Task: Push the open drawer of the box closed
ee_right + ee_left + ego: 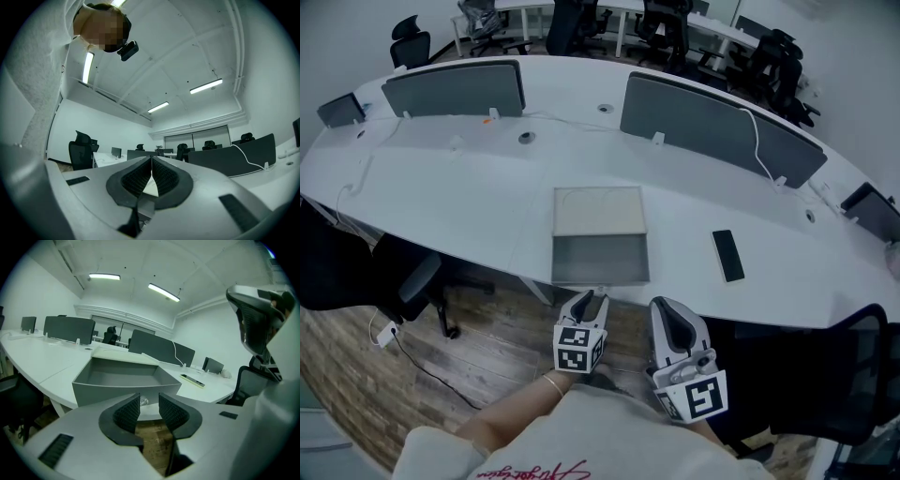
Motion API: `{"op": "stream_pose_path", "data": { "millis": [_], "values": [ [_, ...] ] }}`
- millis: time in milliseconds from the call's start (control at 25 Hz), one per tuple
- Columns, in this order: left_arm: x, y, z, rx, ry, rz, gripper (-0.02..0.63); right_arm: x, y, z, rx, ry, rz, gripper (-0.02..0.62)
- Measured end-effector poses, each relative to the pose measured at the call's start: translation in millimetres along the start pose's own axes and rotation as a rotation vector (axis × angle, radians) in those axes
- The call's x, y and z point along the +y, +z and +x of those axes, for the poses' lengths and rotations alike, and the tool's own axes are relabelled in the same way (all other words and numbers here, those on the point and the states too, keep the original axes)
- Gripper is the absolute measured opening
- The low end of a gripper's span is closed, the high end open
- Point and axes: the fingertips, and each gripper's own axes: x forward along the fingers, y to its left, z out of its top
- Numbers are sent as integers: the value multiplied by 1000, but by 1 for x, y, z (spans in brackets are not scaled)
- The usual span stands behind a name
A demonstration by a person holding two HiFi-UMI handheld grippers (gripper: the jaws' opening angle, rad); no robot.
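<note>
- Open drawer (600,260) juts from the box (598,211) at twelve o'clock of the left gripper (586,302), whose jaws stand spread, empty.
- Right gripper (667,317): jaws pressed together, empty.
- Best to meet the drawer front mid-width, pushing straight toward twelve o'clock.

Matt grey plastic drawer (600,258), smooth white table (469,206), wooden floor (487,342)

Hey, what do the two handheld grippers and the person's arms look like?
Both the left gripper and right gripper have pale grey shells, dark ribbed pads lining the jaws, and a cube with black square markers. The person wears a light top with red script and a thin bracelet.
</note>
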Motion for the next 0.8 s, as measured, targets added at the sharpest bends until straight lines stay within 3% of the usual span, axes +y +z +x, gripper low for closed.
{"op": "stream_pose_path", "data": {
  "millis": [360,520,800],
  "values": [
    [7,-11,24,42,85,-12,118,-6,2,-9,-1,-18,-1,18],
    [14,-14,26,61,150,27,74,-9,2,-12,-1,-26,2,18],
    [15,-12,26,66,170,33,66,-9,3,-13,-7,-24,10,18]
  ]
}}
